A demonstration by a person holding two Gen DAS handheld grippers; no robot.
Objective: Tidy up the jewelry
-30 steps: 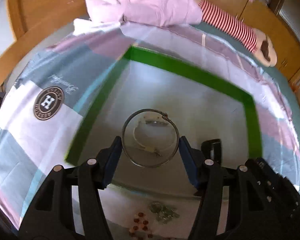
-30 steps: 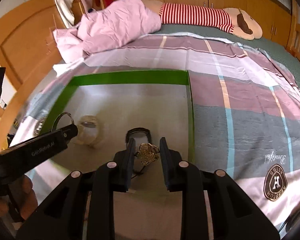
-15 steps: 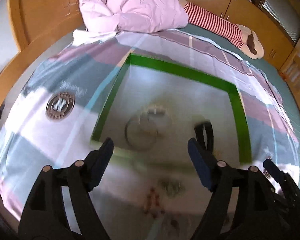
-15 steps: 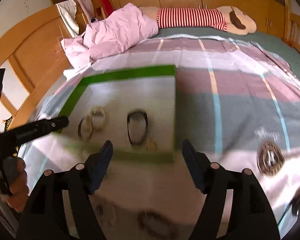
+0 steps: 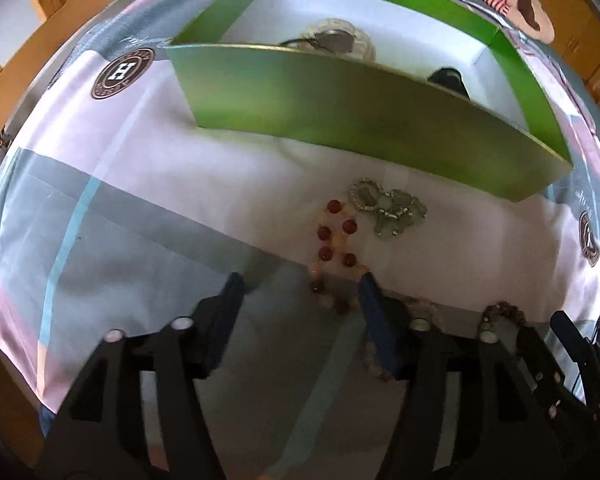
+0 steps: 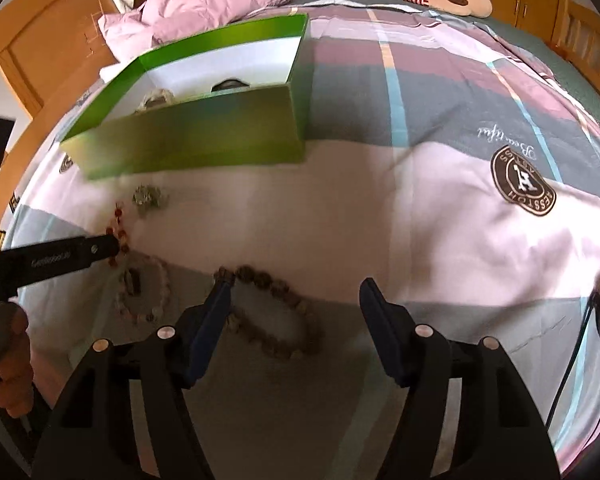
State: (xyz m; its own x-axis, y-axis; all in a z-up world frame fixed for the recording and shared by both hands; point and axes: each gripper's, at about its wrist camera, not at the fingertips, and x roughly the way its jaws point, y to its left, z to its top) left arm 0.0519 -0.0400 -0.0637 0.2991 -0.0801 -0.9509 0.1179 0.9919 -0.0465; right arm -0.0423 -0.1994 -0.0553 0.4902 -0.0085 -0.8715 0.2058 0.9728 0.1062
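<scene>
Green box (image 5: 364, 120) sits at upper centre on the bed; both tools are open and empty. Left tool (image 5: 300, 300) straddles the red-bead bracelet (image 5: 334, 248), right tool (image 6: 296, 300) the brown-bead bracelet (image 6: 276, 312), lower centre; soft bedding could let the beads slip or snag when the tools close.

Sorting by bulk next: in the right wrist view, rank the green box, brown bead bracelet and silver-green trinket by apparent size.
1. green box, by far the largest.
2. brown bead bracelet; it lies nearest the camera, which inflates it.
3. silver-green trinket, smallest, though farther off and blurred.
</scene>
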